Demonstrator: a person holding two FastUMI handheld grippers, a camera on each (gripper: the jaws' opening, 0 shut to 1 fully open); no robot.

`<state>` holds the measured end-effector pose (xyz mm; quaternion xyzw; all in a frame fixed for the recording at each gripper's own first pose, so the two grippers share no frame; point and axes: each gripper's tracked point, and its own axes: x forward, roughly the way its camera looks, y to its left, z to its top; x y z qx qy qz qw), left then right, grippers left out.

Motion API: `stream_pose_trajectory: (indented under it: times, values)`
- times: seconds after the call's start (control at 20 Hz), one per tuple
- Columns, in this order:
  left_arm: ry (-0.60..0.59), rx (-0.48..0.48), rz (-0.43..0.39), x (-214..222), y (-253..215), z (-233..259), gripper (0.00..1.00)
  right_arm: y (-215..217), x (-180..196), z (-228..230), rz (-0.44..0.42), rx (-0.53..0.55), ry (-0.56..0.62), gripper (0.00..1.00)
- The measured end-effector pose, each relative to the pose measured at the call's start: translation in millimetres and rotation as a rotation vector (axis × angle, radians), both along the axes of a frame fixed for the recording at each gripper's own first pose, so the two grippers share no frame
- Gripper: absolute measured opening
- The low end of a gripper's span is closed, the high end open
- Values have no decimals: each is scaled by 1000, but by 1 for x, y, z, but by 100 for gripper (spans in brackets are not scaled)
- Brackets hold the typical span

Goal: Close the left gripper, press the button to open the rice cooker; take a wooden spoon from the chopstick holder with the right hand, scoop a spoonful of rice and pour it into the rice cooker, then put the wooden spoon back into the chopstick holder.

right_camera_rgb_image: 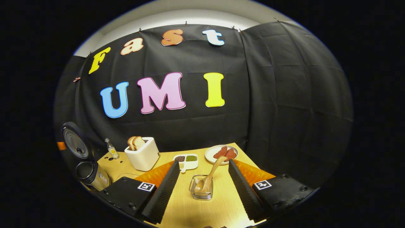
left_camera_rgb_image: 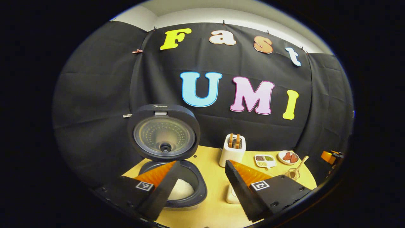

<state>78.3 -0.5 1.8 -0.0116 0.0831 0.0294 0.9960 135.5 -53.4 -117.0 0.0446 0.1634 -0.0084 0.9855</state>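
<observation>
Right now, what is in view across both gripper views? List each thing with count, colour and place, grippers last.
rice cooker: one, dark, table's left, lid up, white contents inside
toaster: one, white, back of table, bread slices in slots
small bottle: one, clear, between rice cooker and toaster
divided dish: one, white, dark, green and pale fillings, right of toaster
plate: one, white, reddish pieces, back right
chopstick holder: one, clear, front centre
wooden spoon: one, light wood, standing in holder
table: one, pale wood
left gripper: open, empty
right gripper: open, empty, holder ahead
</observation>
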Motion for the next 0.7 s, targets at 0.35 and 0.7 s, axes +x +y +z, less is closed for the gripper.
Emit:
stream_pose_trajectory:
  times: [0.35, 0.7]
  values:
    - [50, 4, 76, -8, -26, -20, 97, -26, 56, -60, -59, 83, 141, 98]
    - [165, 16, 144, -18, -52, -66, 97, -37, 109, -119, -136, 218, 260, 98]
